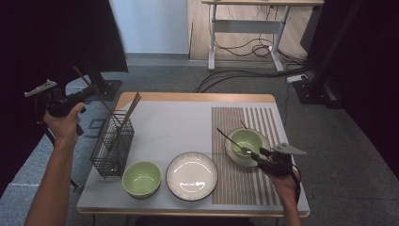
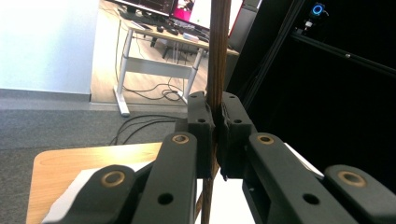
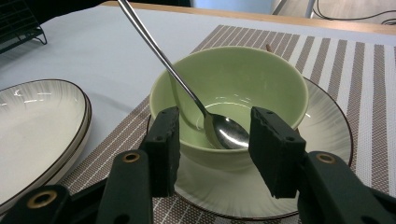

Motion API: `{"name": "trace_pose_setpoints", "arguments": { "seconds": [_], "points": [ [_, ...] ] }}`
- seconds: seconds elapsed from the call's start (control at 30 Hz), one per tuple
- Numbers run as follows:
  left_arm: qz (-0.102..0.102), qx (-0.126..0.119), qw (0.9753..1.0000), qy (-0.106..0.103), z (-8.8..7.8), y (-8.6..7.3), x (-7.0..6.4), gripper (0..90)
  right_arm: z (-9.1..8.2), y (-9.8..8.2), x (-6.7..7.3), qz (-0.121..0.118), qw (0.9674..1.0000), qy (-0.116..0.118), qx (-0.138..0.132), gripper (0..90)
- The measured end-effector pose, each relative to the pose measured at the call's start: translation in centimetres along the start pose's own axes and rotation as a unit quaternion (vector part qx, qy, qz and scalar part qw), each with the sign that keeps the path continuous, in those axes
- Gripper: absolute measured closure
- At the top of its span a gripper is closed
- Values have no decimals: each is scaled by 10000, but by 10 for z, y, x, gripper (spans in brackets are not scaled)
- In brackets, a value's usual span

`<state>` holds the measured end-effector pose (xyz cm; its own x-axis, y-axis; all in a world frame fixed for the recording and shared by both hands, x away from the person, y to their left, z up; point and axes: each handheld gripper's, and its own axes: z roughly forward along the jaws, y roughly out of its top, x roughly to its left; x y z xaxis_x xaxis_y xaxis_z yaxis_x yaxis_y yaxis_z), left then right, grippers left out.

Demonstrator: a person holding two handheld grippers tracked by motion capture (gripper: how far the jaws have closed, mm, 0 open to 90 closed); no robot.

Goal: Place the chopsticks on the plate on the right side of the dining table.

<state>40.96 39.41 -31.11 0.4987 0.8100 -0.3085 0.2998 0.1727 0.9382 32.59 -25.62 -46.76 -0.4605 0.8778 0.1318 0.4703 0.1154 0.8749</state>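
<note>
My left gripper [image 1: 91, 90] is raised at the table's left, above the black wire basket [image 1: 113, 146]. It is shut on a brown chopstick [image 1: 104, 104] that slants down toward the basket. In the left gripper view the chopstick [image 2: 217, 60] stands pinched between the pads of my left gripper [image 2: 215, 133]. Two more chopsticks [image 1: 132, 105] lean in the basket. My right gripper [image 1: 256, 153] sits open at the near rim of a green bowl [image 1: 246, 140] on a white saucer [image 3: 327, 126]. A metal spoon [image 3: 224, 133] lies in that bowl [image 3: 243, 84], between the open pads of my right gripper [image 3: 217, 127], which do not touch it.
A second green bowl [image 1: 141, 179] and a white plate [image 1: 192, 175] stand near the front edge. The saucer rests on a striped placemat [image 1: 244, 188]. Beyond the table are a desk frame [image 1: 244, 28] and cables on the floor [image 1: 244, 75].
</note>
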Motion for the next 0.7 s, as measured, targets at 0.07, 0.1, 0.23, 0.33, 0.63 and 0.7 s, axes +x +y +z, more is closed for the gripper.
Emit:
{"name": "trace_pose_setpoints", "arguments": {
  "seconds": [0.07,0.1,0.23,0.33,0.63,0.7],
  "points": [
    [8,-15,10000,11,1,0,-1,849,0,0,0,2,10000,-4,2,537],
    [8,-15,10000,11,1,0,-1,849,0,0,0,2,10000,-4,2,537],
    [49,-66,10000,40,0,4,-3,849,0,0,1,-32,10000,4,10,537],
    [60,-93,9999,43,-1,7,-3,849,0,0,0,-24,10000,-6,10,537],
    [12,-94,9998,-157,-1,4,-9,849,-1,0,1,-22,10000,0,-2,537],
    [18,-66,9998,-174,0,2,-10,849,0,0,1,-24,10000,5,5,537]
  ]
}}
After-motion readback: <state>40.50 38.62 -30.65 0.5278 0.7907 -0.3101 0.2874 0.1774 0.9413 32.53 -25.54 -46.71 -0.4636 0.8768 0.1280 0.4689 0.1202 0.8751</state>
